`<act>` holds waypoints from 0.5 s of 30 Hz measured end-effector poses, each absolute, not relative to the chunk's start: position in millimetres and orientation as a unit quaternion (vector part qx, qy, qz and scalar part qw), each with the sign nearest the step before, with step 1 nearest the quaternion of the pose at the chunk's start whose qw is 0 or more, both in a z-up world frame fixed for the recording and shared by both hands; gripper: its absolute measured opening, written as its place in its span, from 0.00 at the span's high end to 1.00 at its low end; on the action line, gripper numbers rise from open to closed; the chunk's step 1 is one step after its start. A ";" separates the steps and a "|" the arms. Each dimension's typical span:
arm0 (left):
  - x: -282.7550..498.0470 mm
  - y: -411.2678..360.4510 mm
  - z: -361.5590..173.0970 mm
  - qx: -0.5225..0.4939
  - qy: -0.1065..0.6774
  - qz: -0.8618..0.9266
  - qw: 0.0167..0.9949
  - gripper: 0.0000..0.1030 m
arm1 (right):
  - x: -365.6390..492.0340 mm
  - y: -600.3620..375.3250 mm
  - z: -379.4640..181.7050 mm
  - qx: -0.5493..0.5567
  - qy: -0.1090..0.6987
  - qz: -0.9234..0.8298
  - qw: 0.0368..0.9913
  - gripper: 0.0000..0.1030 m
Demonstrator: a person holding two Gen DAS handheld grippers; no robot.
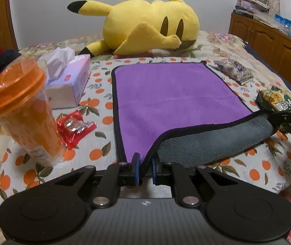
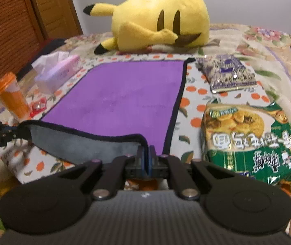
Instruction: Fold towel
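Left wrist view: the left gripper has its jaws pinching the near left corner of the purple towel, the black-edged hem running up between the blue pads. In the right wrist view the right gripper has its jaws pressed together on the near right corner. Between the two corners the near edge is lifted off the bed and curled over, so the grey underside faces up. The rest of the towel lies flat on an orange-print cloth spread over the bed. To the left stand an orange tumbler and, just beside it, a red snack packet, with a tissue box behind. To the right lie a green noodle packet and, further back, a purple packet. Beyond the towel's far edge a yellow Pikachu plush lies on its side
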State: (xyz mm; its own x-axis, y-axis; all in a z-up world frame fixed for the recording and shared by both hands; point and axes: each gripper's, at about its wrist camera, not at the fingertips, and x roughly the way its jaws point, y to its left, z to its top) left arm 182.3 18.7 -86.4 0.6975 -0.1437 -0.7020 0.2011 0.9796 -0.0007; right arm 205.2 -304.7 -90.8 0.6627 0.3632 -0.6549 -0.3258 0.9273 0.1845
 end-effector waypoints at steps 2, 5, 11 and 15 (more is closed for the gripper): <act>181.8 17.6 -82.6 0.038 0.370 -0.096 0.923 0.87 | 204.7 -305.4 -86.9 0.029 0.355 0.190 0.915 0.96; 181.3 15.4 -78.0 0.040 0.358 -0.097 0.928 0.88 | 203.8 -305.8 -81.8 0.028 0.341 0.190 0.920 0.96; 185.4 12.7 -73.0 0.042 0.346 -0.097 0.932 0.90 | 204.5 -307.4 -78.3 0.027 0.327 0.190 0.925 0.96; 190.5 11.1 -70.3 0.041 0.340 -0.097 0.935 0.91 | 206.2 -307.1 -78.4 0.025 0.322 0.190 0.927 0.96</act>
State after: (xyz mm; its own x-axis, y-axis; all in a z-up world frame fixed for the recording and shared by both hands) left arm 190.5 11.1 -70.3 0.7502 -0.1537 -0.6430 0.2097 0.9777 0.0109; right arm 206.2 -307.1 -78.4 0.7196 0.3692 -0.5881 -0.3365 0.9263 0.1697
